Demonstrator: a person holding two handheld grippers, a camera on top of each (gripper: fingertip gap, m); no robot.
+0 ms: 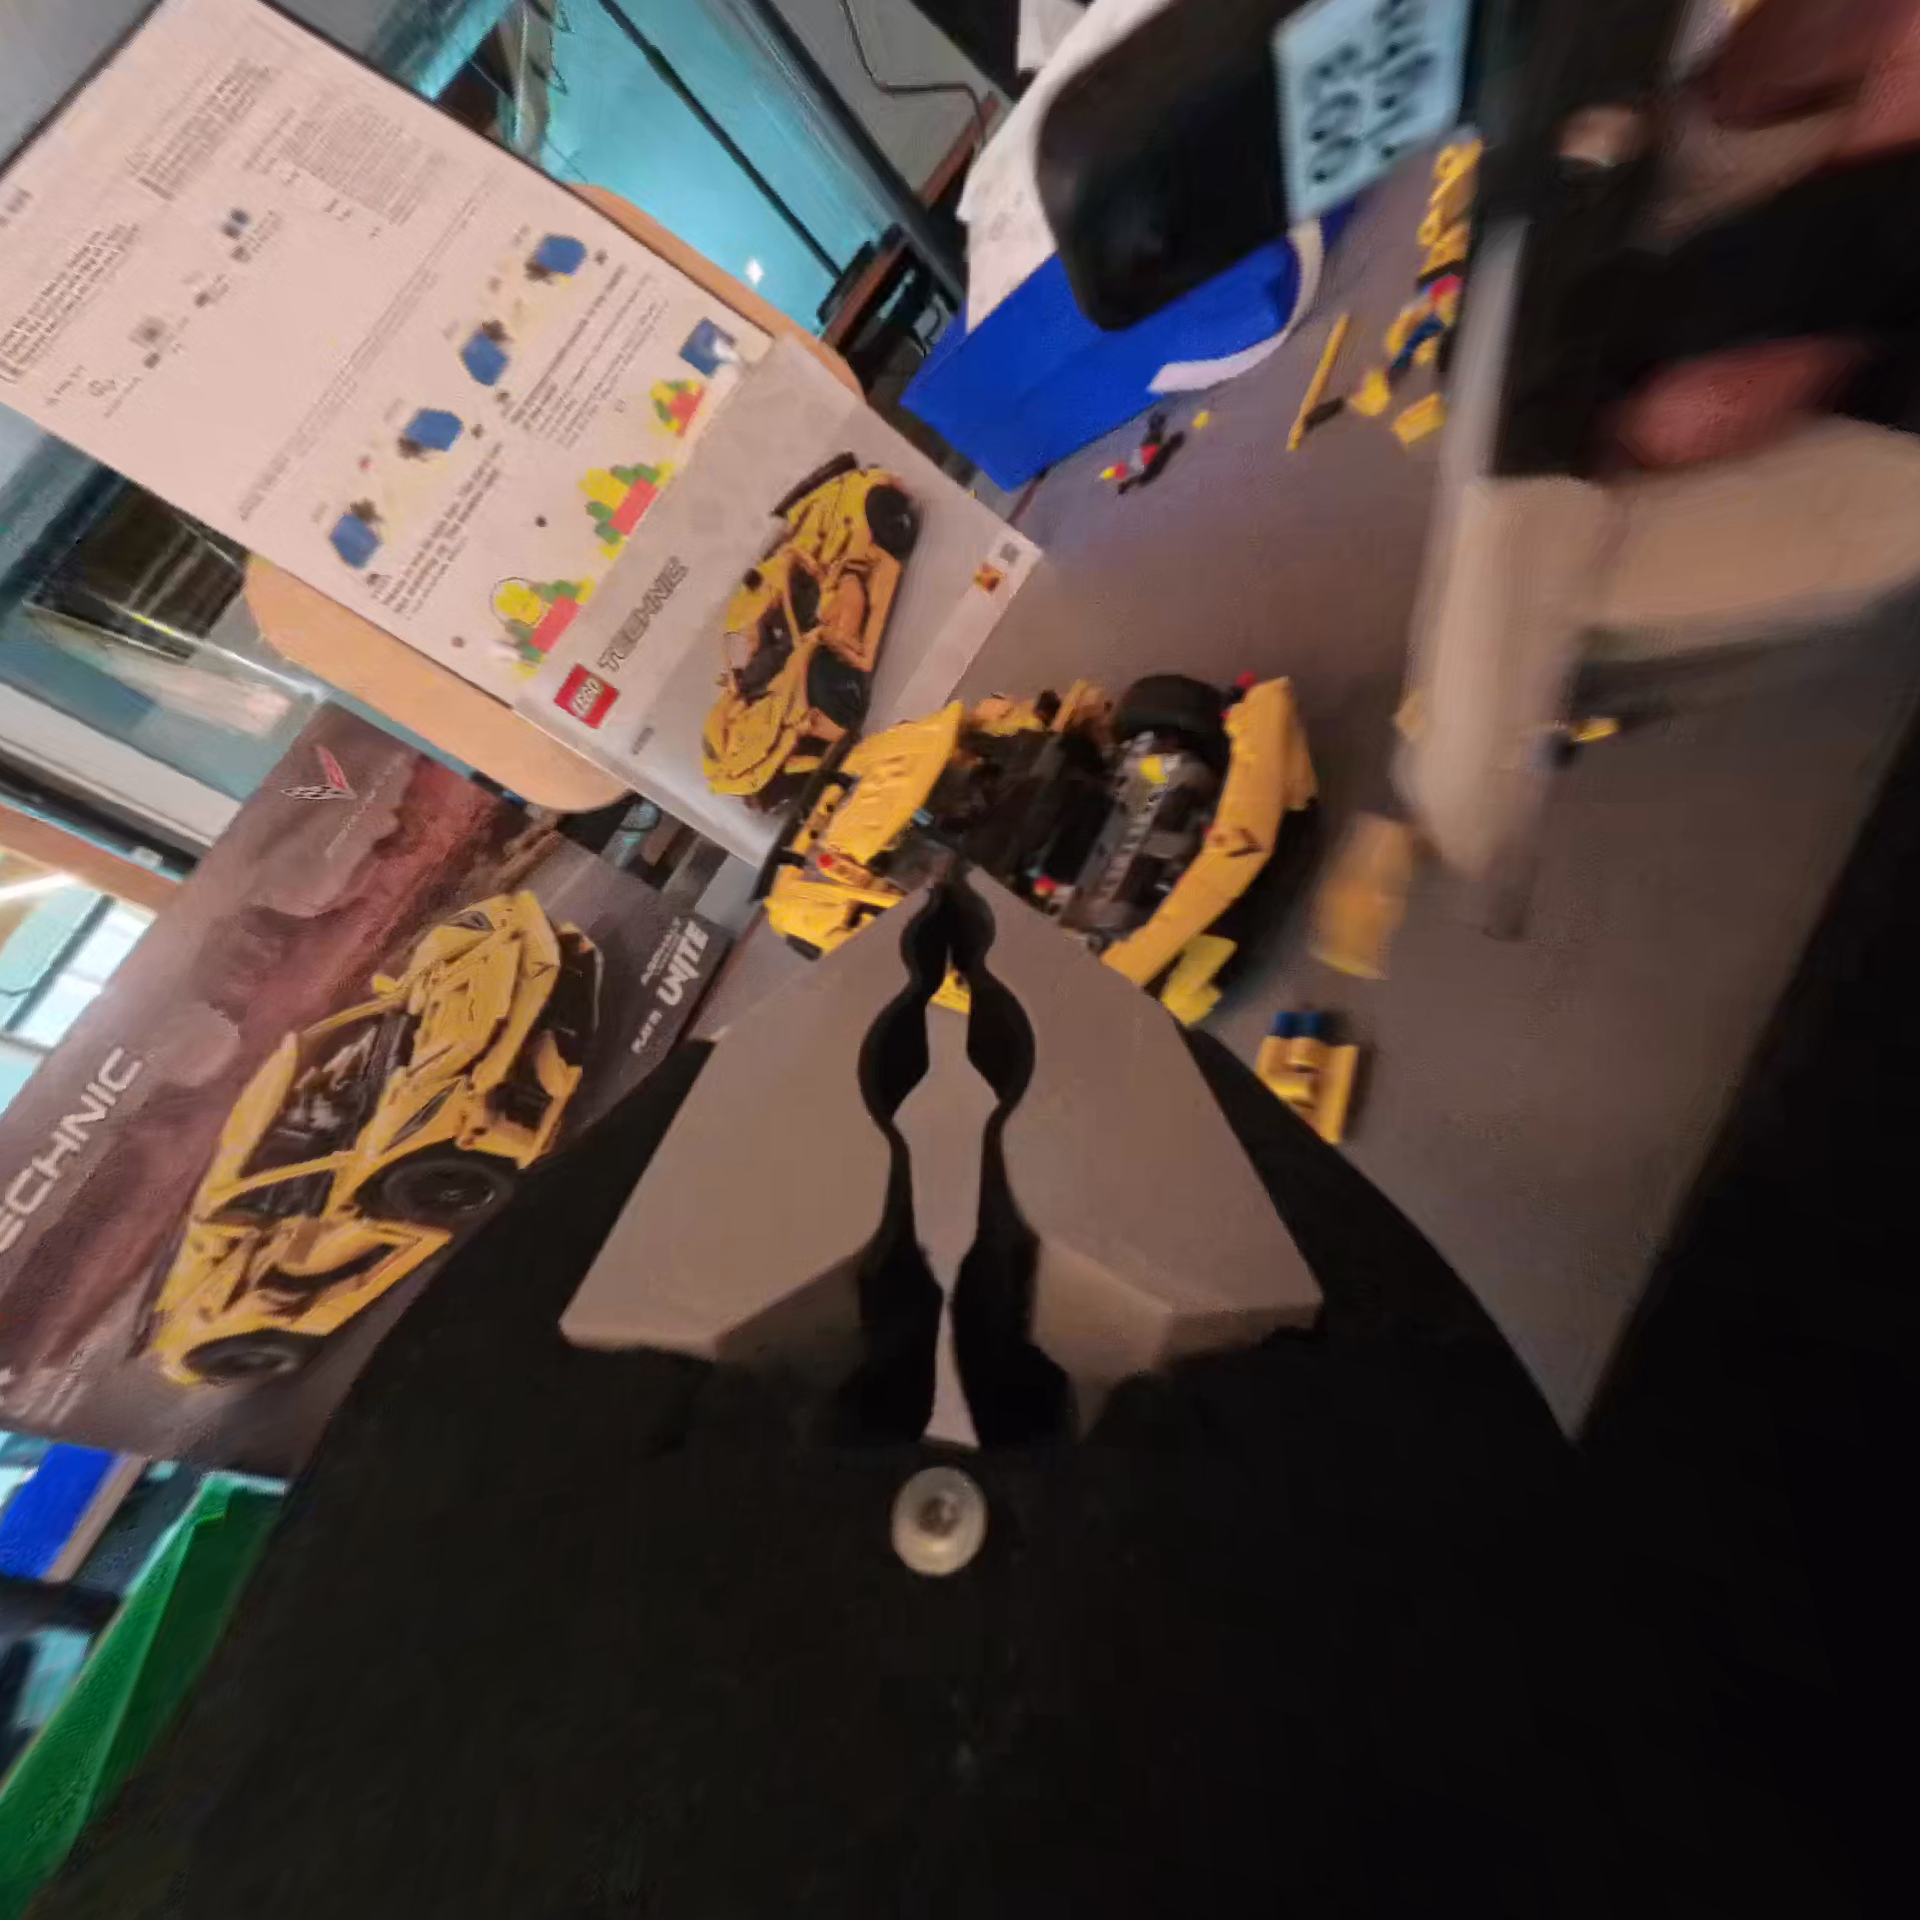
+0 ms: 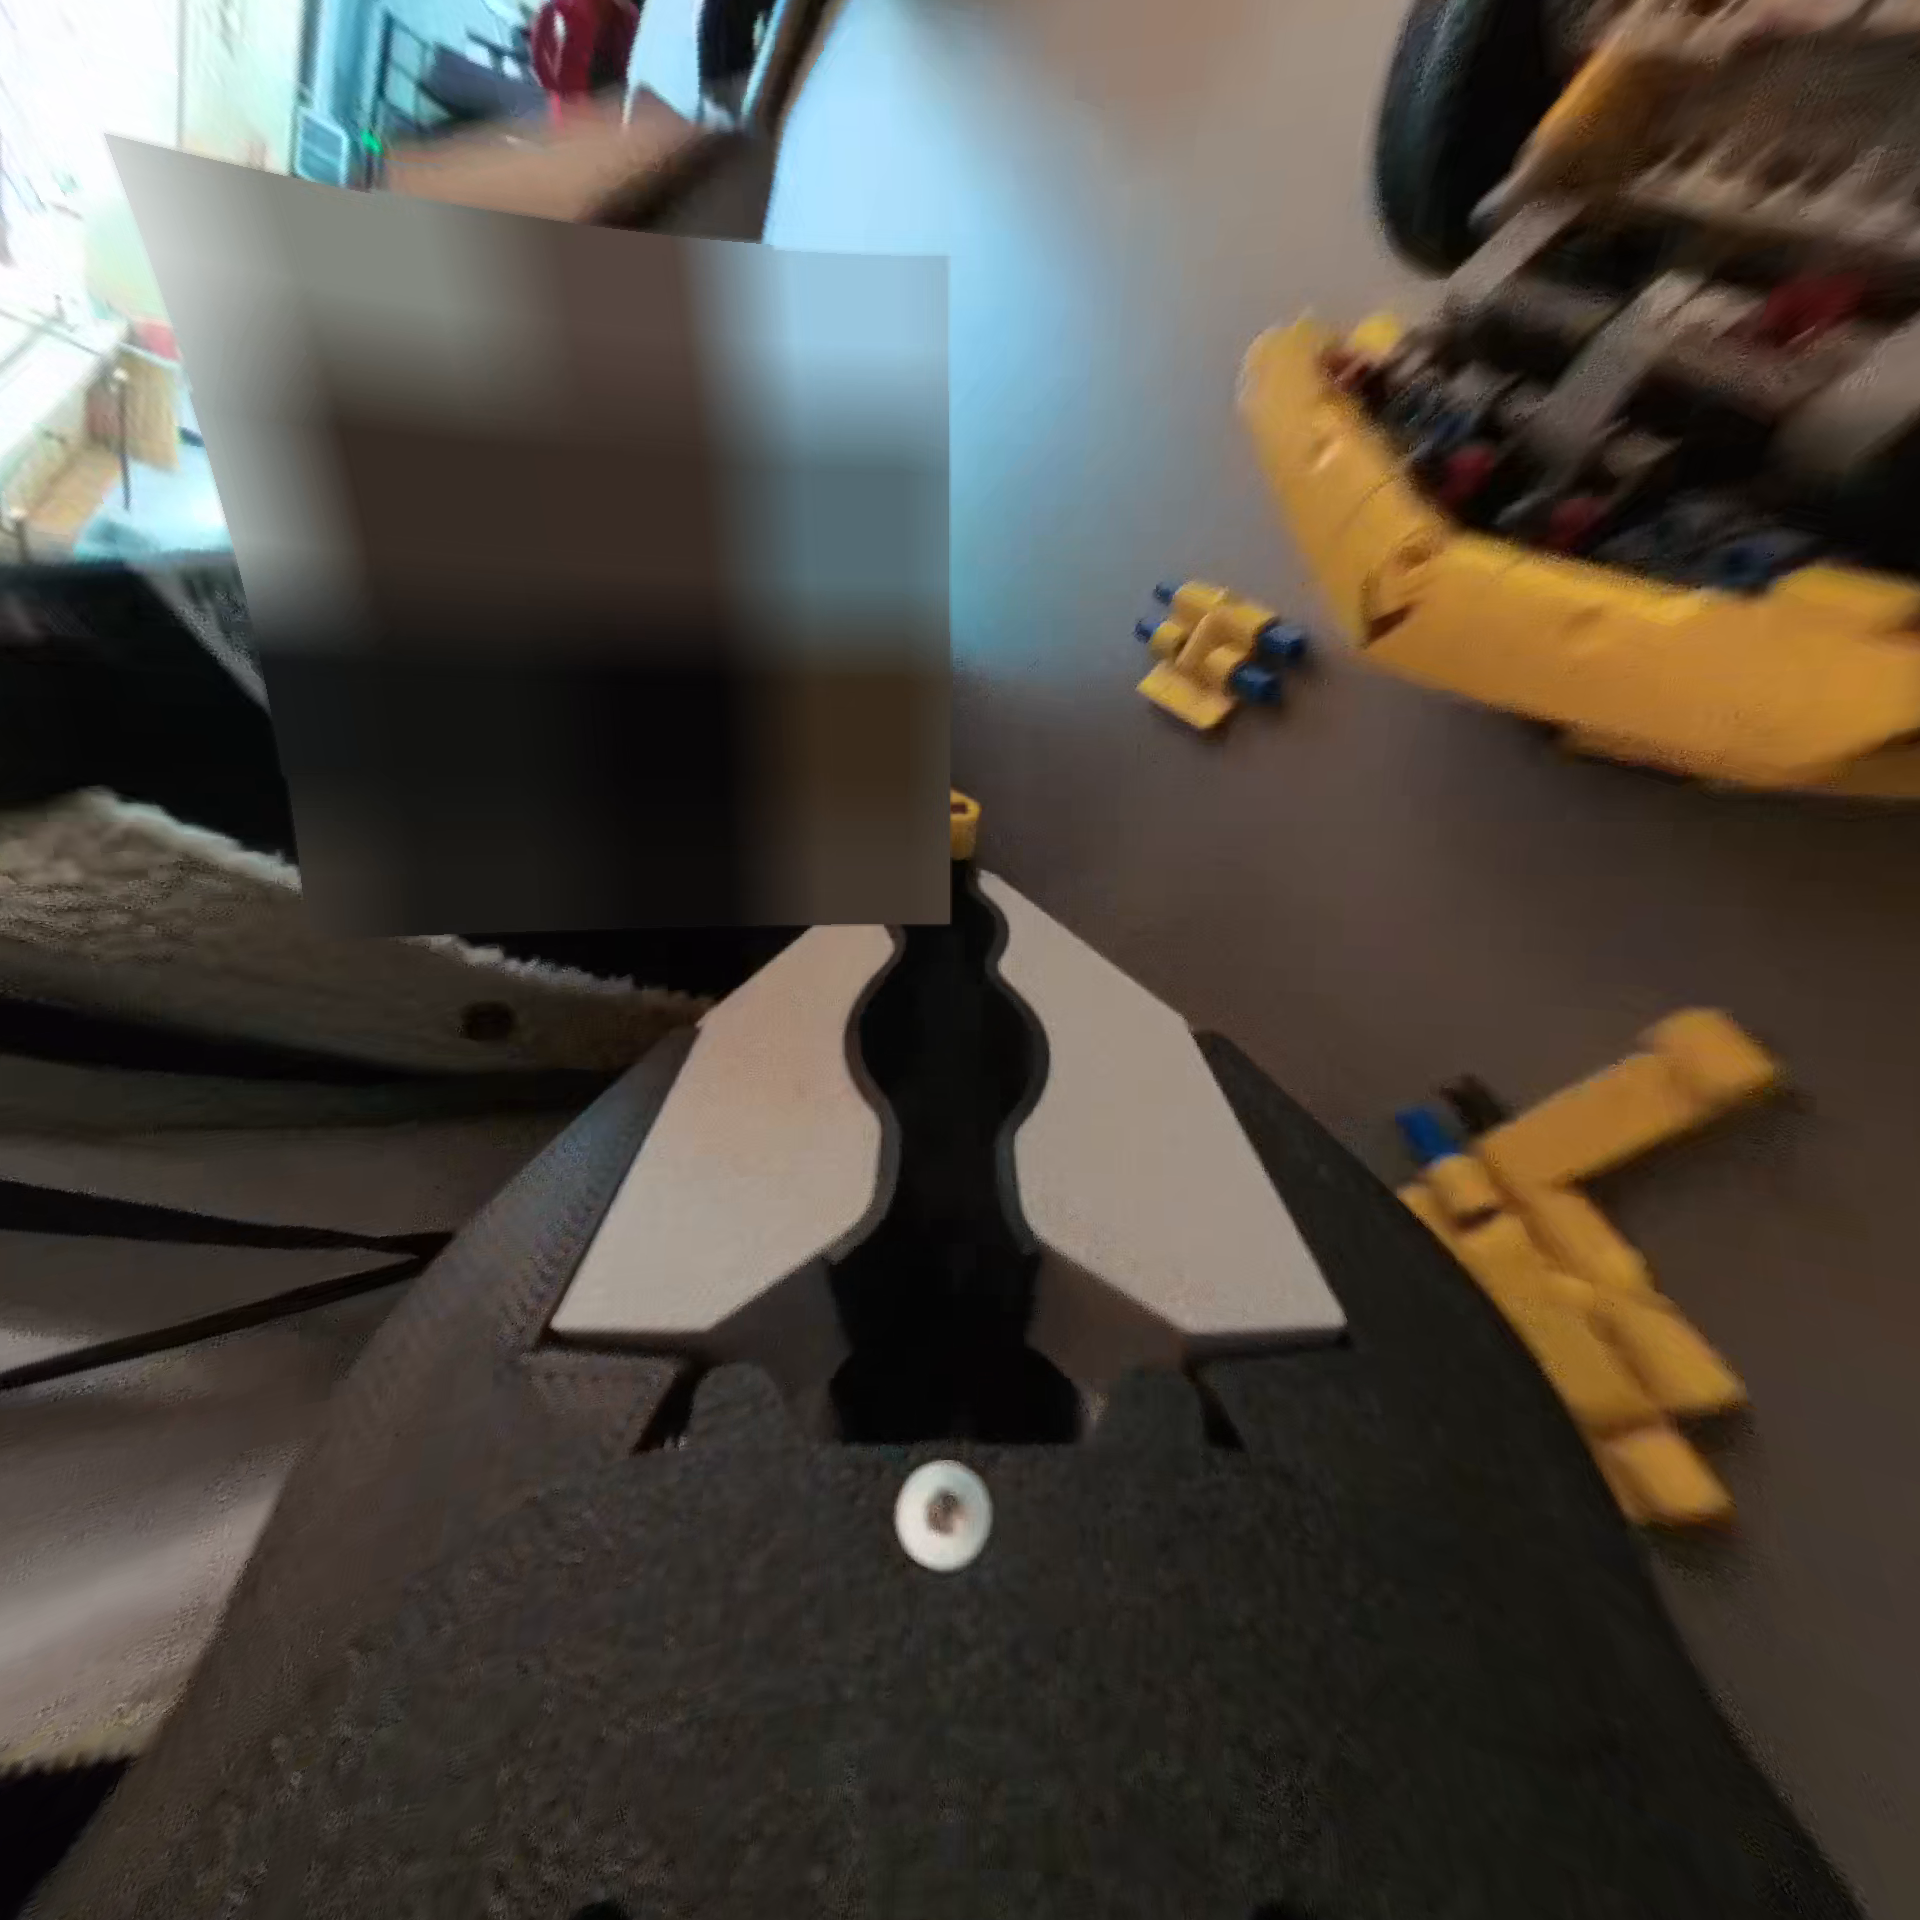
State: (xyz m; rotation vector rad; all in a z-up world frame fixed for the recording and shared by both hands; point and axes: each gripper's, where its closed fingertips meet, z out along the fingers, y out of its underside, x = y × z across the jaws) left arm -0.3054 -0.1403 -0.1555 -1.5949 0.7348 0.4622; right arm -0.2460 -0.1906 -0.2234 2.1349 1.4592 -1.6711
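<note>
Your left gripper (image 1: 951, 899) is closed with nothing in it, next to the yellow toy car (image 1: 1039, 821). Your right gripper (image 2: 968, 883) pinches a small yellow piece (image 2: 964, 812).

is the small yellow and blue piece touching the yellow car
Apart. The right wrist view shows bare grey table between the small yellow and blue piece and the yellow car.

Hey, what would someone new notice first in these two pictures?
The half-built yellow car on the grey table, just beyond the shut left gripper. Left of it stand a booklet and box picturing that car. The right gripper pinches a small yellow piece.
</note>
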